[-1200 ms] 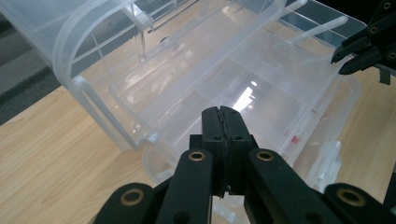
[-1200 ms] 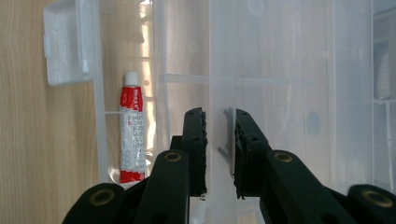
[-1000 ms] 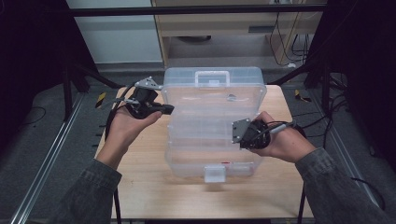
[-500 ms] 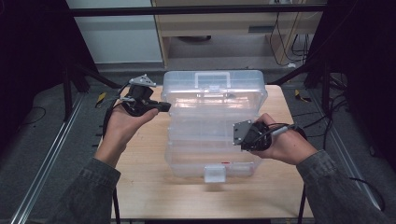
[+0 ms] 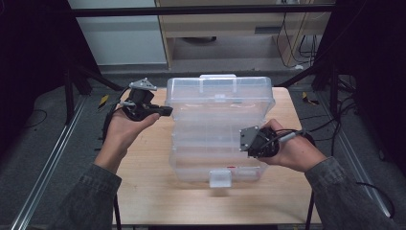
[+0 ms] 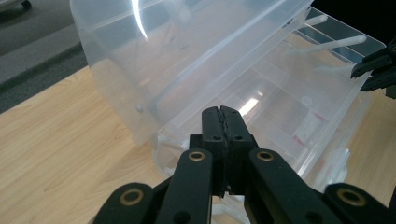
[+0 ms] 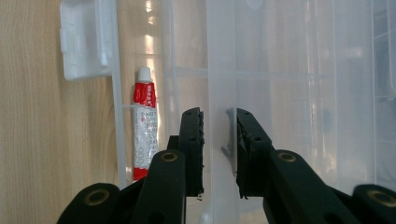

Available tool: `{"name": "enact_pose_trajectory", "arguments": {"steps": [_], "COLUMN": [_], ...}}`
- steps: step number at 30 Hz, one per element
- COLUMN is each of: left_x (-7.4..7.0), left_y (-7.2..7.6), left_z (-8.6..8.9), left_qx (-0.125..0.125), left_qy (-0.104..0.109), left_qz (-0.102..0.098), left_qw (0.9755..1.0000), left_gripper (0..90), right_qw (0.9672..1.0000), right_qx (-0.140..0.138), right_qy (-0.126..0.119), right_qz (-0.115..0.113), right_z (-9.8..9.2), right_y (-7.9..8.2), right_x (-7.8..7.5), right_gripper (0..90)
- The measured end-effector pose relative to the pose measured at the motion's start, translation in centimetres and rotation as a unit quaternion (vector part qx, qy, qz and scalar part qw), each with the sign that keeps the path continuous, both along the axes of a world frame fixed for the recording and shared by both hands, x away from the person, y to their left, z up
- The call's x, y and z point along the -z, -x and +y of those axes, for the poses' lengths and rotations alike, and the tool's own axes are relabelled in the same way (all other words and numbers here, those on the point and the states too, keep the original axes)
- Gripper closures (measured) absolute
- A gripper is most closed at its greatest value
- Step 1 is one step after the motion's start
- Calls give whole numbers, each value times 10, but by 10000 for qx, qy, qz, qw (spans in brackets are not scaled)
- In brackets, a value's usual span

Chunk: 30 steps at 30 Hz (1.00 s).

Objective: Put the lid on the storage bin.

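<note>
- A clear plastic organiser box [image 5: 218,129] with inner dividers sits in the middle of the wooden bench [image 5: 143,191], its white latch [image 5: 220,178] at the near edge and its handle at the far edge.
- In the left claw view the transparent lid [image 6: 187,51] stands raised at a slant above the compartmented base [image 6: 280,116].
- A small red-and-white tube [image 7: 144,126] lies inside the box in a narrow compartment along the latch side, just beside the outer wall, its white cap pointing towards the latch [image 7: 84,42].
- The right claw [image 7: 219,149] straddles a clear plastic edge of the box, one jaw on each side; a gap remains between the jaws, and whether they press the plastic cannot be told.
- In the high view the right claw [image 5: 251,141] is over the right part of the box, held in the person's right hand [image 5: 292,151].
- The left claw [image 6: 223,135] is clenched, jaws pressed together with nothing between them, tips just short of the box's left side.
- In the high view the left claw [image 5: 160,111] sits at the box's far-left corner, held in the left hand [image 5: 124,132].
- Grey sleeves [image 5: 81,201] cover both forearms.
</note>
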State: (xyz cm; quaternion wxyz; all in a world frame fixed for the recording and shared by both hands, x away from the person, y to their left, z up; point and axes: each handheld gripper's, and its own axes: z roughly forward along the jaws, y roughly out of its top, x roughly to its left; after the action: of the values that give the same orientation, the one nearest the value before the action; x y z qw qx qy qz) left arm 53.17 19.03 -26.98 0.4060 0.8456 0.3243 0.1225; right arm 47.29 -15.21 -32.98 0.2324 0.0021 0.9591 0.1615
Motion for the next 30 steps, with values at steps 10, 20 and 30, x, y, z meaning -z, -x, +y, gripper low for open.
{"name": "enact_pose_trajectory", "arguments": {"steps": [10,20,30], "left_x": [16,33,42], "left_y": [12,34,44], "left_z": [1,12,10], "left_qx": [40,95,90], "left_qy": [2,209,95], "left_qz": [76,140,61], "left_qw": [10000,9996,9999], "left_gripper": [893,893,894], "right_qw": [9993,9879,9800], "right_qx": [211,936,1461], "right_qy": [-317,-1233,-1347], "right_qz": [47,-15,-32], "right_z": [-13,-50,-83], "right_y": [9,34,46], "right_x": [3,-4,7], "right_gripper": [615,332,225]}}
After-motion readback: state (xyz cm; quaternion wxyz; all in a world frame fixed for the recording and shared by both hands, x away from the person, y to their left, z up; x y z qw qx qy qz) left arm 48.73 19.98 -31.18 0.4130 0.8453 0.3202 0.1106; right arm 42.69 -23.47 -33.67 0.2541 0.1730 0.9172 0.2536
